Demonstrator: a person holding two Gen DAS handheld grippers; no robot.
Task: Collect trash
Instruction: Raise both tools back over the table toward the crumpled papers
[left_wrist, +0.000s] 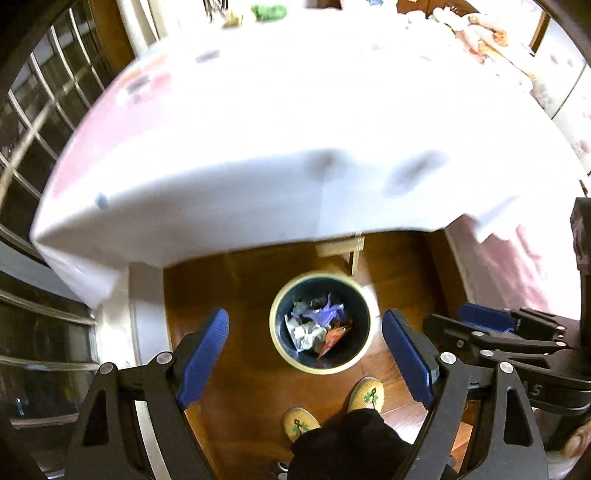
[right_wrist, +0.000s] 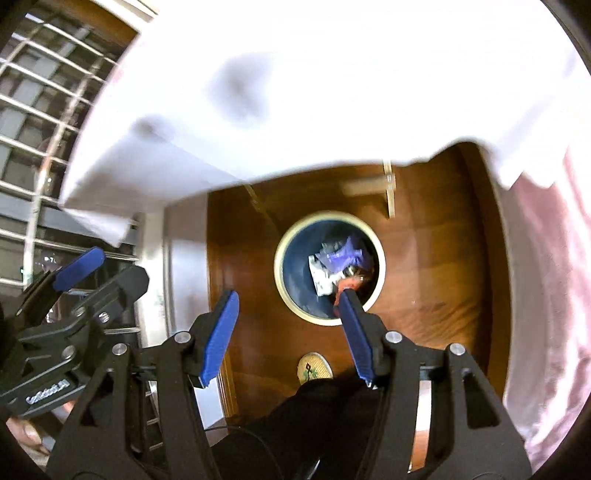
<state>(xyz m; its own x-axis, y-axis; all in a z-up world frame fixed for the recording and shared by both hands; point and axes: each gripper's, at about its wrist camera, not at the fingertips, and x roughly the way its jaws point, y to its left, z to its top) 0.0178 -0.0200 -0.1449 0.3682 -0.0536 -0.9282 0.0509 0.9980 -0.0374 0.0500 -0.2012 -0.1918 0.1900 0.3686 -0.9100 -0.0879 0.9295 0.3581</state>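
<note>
Both grippers are hanging released, nothing between the jaws: left gripper (left_wrist: 304, 354) at 6 o'clock, right gripper (right_wrist: 288, 332) beside it. Trash (left_wrist: 317, 326) is lying inside the bin (left_wrist: 275, 339) on the floor. Tablecloth (left_wrist: 258, 129) is looking cleared; collecting is seeming mostly done.

Two grippers are seen — the left (left_wrist: 304, 354) and the right (right_wrist: 290, 332) — each with two blue-padded fingers. One round bin (left_wrist: 275, 334) is counted on the wood floor. Inside it, at least four scraps are made out: one purple (left_wrist: 328, 314), one orange (left_wrist: 332, 338) and two pale (left_wrist: 304, 332); the heap is too blurred for more. Two yellow slippers (left_wrist: 367, 395) are visible — and one white cloth (left_wrist: 258, 129).
</note>
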